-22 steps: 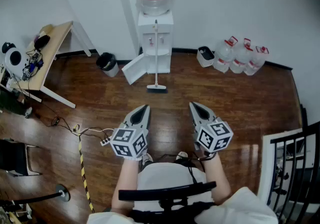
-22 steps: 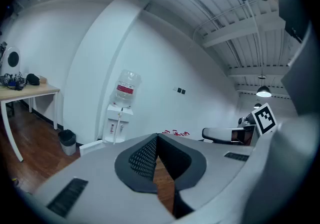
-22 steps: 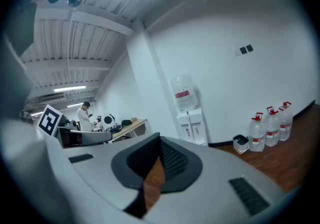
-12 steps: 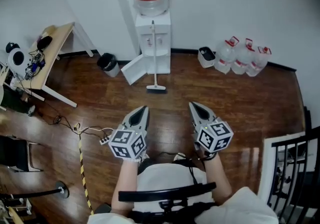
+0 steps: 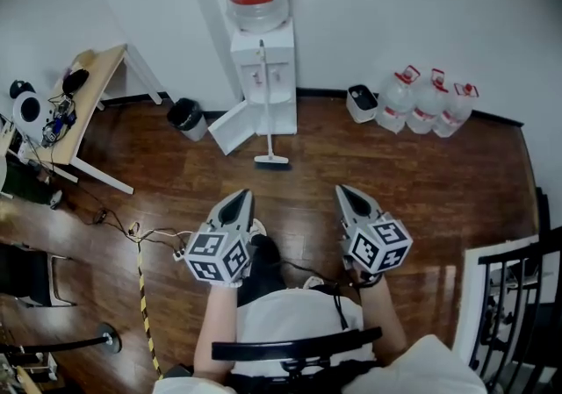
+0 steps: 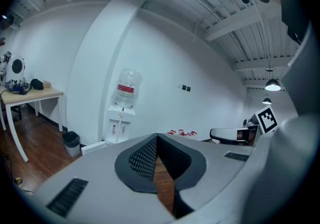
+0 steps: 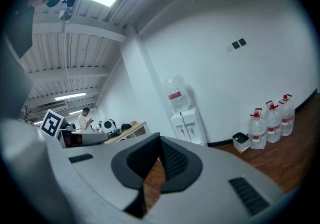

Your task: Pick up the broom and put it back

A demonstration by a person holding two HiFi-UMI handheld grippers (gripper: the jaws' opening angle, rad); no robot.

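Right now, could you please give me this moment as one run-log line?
stage: before pickup | broom: upright against water dispenser, head on floor | left gripper: shut, empty | right gripper: shut, empty

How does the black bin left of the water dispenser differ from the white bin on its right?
The black bin is dark and round; the white bin has a pale body and looks more squared. The black bin stands by a leaning white panel; the white bin stands beside the water jugs. Both stand upright on the wooden floor.
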